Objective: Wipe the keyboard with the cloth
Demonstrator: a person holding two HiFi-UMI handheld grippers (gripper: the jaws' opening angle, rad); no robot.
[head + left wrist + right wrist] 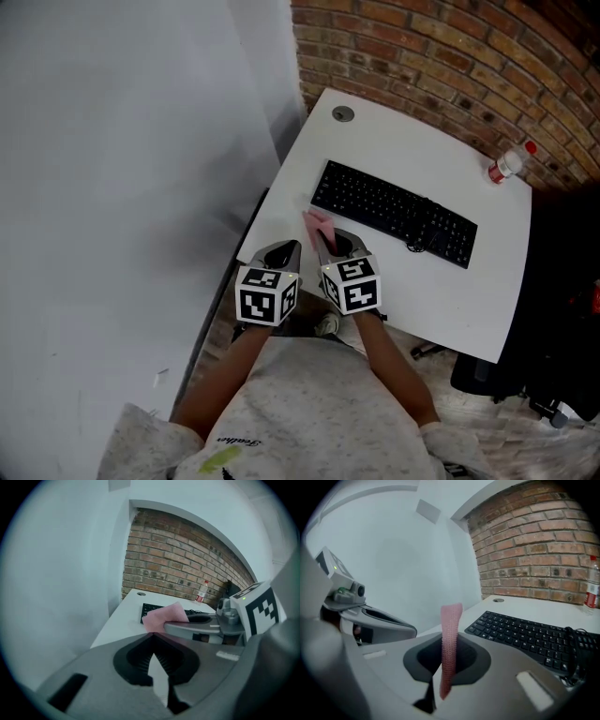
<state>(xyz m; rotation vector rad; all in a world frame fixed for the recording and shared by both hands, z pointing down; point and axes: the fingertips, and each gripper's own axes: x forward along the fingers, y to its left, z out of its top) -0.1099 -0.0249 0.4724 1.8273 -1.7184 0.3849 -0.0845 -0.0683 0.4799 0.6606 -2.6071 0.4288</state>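
The right gripper was pressed shut on a pink cloth, which stood edge-on and upright between its jaws with a loose end rising above them. It was held just above the near left corner of the white desk, close to the left end of the black keyboard but not touching it. The left gripper hovered just beside the right one, jaws pressed together with nothing between them. Wiping had apparently not begun; this looked like the carry-in step, cloth in hand. The next move would call for tipping the cloth down flat onto the keys at the left end and drawing it along the rows, taking care at the dark cable lying over the right end.
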